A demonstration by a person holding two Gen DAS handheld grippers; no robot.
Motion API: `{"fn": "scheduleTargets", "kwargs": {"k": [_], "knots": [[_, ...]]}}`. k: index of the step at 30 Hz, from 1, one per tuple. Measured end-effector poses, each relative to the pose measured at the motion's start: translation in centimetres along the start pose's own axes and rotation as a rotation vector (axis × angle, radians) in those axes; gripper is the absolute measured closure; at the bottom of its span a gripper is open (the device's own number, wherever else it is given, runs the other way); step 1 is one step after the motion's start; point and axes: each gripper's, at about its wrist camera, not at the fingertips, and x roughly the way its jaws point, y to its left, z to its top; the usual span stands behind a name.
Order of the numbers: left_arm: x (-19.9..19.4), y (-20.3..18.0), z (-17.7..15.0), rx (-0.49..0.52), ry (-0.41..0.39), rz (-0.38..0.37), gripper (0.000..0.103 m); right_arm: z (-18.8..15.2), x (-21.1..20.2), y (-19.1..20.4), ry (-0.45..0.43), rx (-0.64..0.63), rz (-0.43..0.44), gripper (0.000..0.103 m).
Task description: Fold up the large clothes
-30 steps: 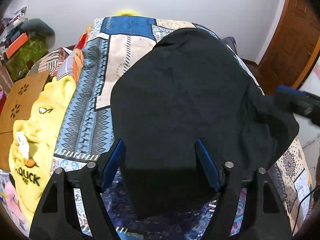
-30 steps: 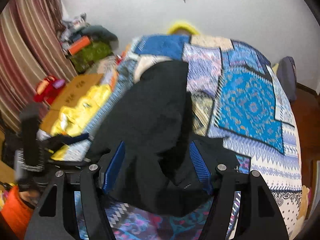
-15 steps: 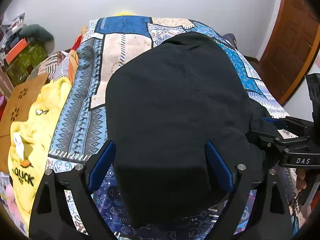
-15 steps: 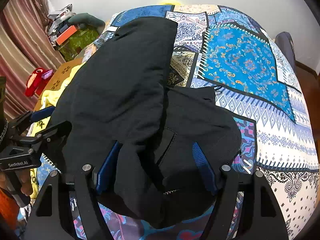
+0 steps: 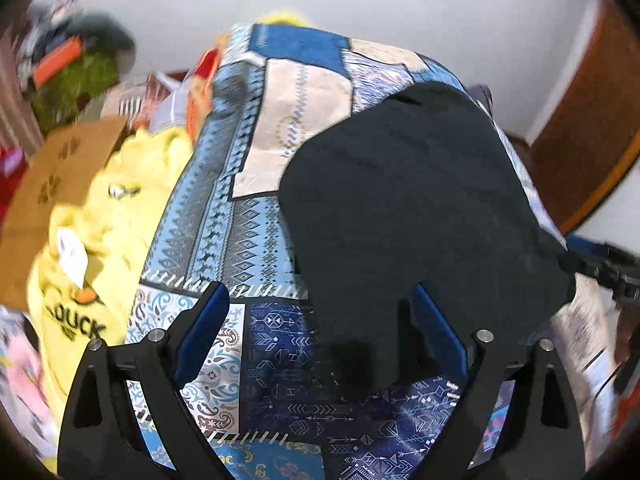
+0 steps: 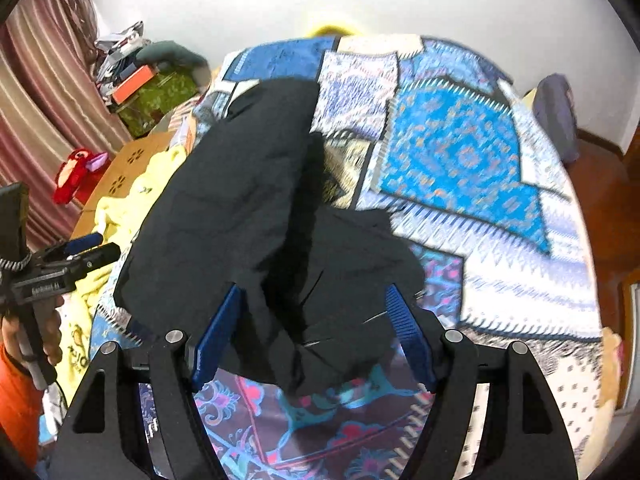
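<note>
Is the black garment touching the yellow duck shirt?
Apart. The left wrist view shows the black garment and yellow duck shirt separated by a wide strip of bare patterned bedspread.

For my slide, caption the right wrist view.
Open right gripper above a black garment on a patchwork bedspread.

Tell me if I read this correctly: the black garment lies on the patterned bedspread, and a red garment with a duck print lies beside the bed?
One detail is wrong: the garment with the duck print is yellow, not red, as the left wrist view shows. The rest holds: the black garment lies on the patterned bedspread.
</note>
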Motion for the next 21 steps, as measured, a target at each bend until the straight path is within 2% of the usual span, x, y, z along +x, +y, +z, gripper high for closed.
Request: {"fn": "scheduleTargets", "kwargs": {"k": [1,6,9,12,16,21], "knots": [[0.2,0.6,0.2,-0.021,0.009,-0.019,0.01,0.2,-0.3,-0.2,-0.015,0.002,-0.006,0.032],[3.4,2.2,-0.1,-0.116,0.117,-0.208,0.01,1.1,-0.6,-2.4,-0.055,0.067,-0.019,0.031],[5.1,2.5,-0.3,-0.182,0.143,-0.318,0.005,0.9,0.7,-4.1,-0.016,0.128,-0.037,0.031],[6.7,2.7,-0.2,-0.24,0.175,-0.423,0.001,0.5,2.5,-5.8,0.043,0.19,-0.021,0.031],[8.5,2.3,0.3,-0.282,0.198,-0.507,0.0,-0.4,4.9,-7.3,0.115,0.249,0.0,0.031],[9.4,1.9,0.7,-0.298,0.181,-0.512,0.0,-0.7,7.7,-7.4,0.184,0.291,0.118,0.031]]}}
